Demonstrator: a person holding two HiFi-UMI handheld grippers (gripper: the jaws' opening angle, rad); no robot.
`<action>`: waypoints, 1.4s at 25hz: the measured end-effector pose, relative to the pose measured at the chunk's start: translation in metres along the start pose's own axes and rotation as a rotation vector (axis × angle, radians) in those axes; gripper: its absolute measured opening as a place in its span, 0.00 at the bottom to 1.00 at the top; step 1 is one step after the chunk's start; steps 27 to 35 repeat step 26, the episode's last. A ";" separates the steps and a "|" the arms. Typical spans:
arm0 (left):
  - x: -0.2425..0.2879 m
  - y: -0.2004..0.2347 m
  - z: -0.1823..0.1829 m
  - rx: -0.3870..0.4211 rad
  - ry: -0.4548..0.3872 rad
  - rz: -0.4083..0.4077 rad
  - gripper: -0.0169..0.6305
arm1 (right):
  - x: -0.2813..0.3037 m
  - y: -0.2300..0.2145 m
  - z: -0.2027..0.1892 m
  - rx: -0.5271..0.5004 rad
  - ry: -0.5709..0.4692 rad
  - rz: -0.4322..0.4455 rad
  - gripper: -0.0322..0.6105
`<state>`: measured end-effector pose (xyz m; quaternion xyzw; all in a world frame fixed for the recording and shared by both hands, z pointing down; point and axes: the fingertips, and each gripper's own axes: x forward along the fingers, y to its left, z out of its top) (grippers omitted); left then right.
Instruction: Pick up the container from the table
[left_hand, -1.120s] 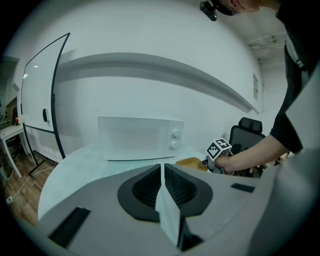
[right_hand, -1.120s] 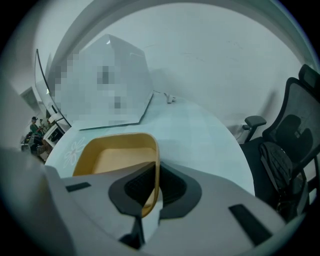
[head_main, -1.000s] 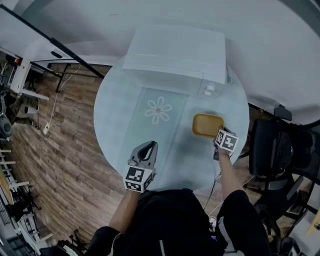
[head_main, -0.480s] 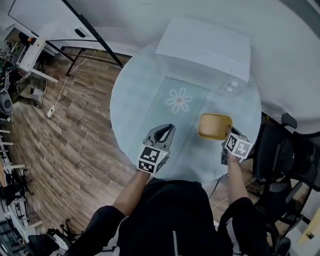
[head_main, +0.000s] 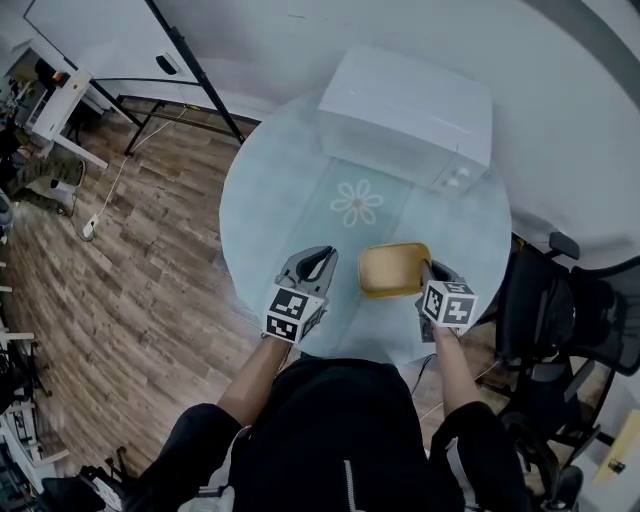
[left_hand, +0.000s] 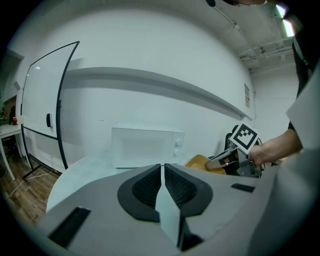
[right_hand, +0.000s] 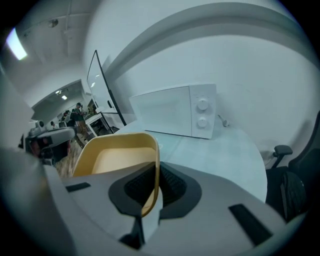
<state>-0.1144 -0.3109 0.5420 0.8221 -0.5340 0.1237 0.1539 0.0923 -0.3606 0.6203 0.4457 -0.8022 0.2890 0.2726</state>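
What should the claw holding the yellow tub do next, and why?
Probably raise it straight up, slowly: the right claw pinches just one wall of the shallow yellow plastic container, so it might tip.

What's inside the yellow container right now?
Nothing visible: the right gripper view shows the container's bare yellow floor and walls. The right gripper, shut on its near wall, covers a small strip of the inside by that wall.

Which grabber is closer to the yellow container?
Right. The right gripper is shut on the yellow container, pinching its side wall. The left gripper sits off to the container's left, jaws together, holding nothing, not touching it.
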 end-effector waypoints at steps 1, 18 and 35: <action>-0.002 0.002 0.000 -0.001 -0.002 0.002 0.08 | -0.001 0.004 -0.002 -0.020 0.004 0.001 0.09; -0.024 0.010 -0.014 -0.029 -0.003 0.006 0.08 | -0.008 0.036 -0.031 -0.118 0.057 0.008 0.09; -0.038 0.016 -0.019 -0.037 -0.005 0.020 0.08 | -0.012 0.050 -0.037 -0.109 0.058 0.013 0.09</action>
